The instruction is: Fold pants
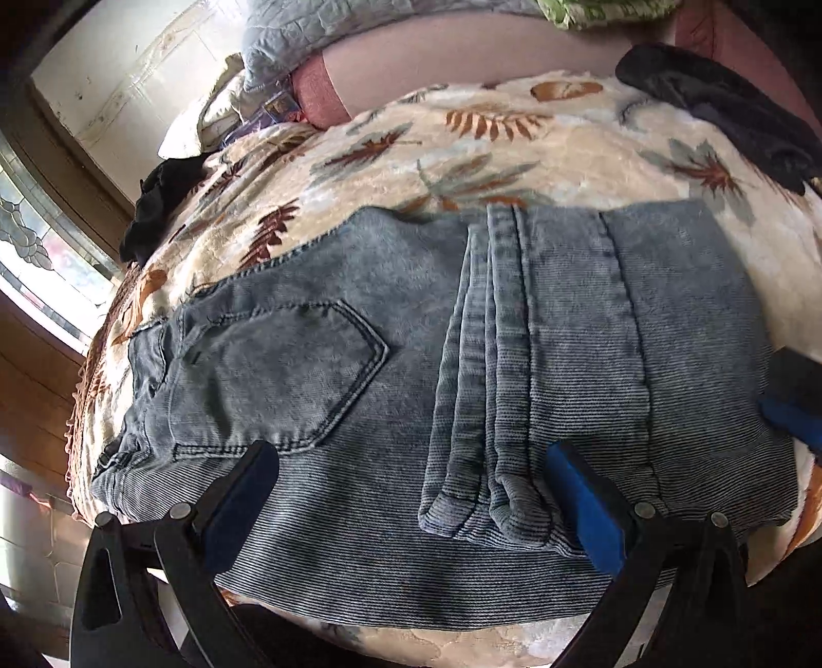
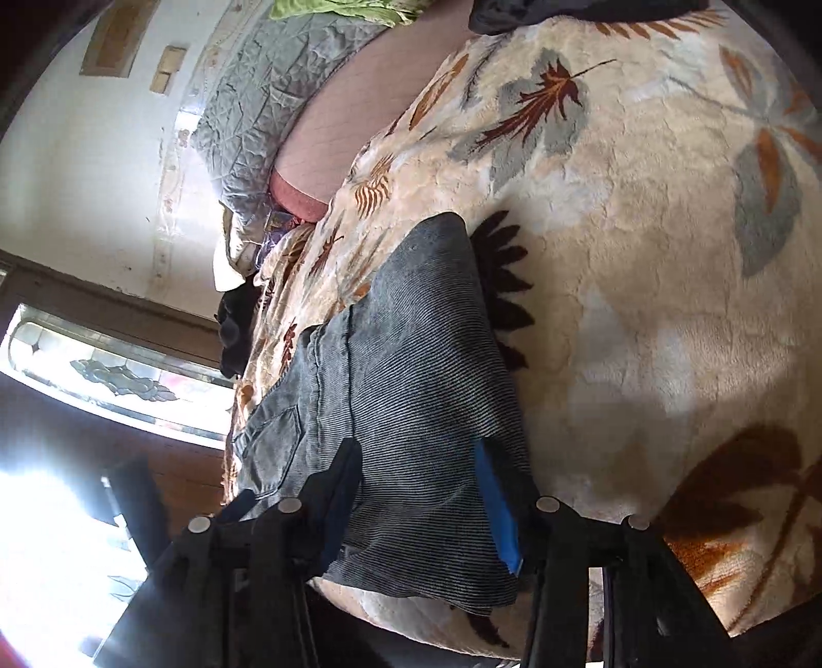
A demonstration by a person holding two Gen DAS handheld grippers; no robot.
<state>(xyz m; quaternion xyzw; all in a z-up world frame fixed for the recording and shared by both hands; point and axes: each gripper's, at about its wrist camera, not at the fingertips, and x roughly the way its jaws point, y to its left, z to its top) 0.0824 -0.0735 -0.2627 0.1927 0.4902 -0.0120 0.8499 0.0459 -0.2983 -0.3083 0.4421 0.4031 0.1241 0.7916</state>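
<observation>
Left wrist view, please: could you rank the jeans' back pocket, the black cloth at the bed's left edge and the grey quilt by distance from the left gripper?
From the left gripper:
1. Back pocket, just ahead, left.
2. Black cloth, left edge of the bed.
3. Grey quilt, far end, top.

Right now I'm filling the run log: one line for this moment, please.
faded blue denim pants: folded on leaf-print plush blanket | left gripper: open over near edge | right gripper: open at fold end
</observation>
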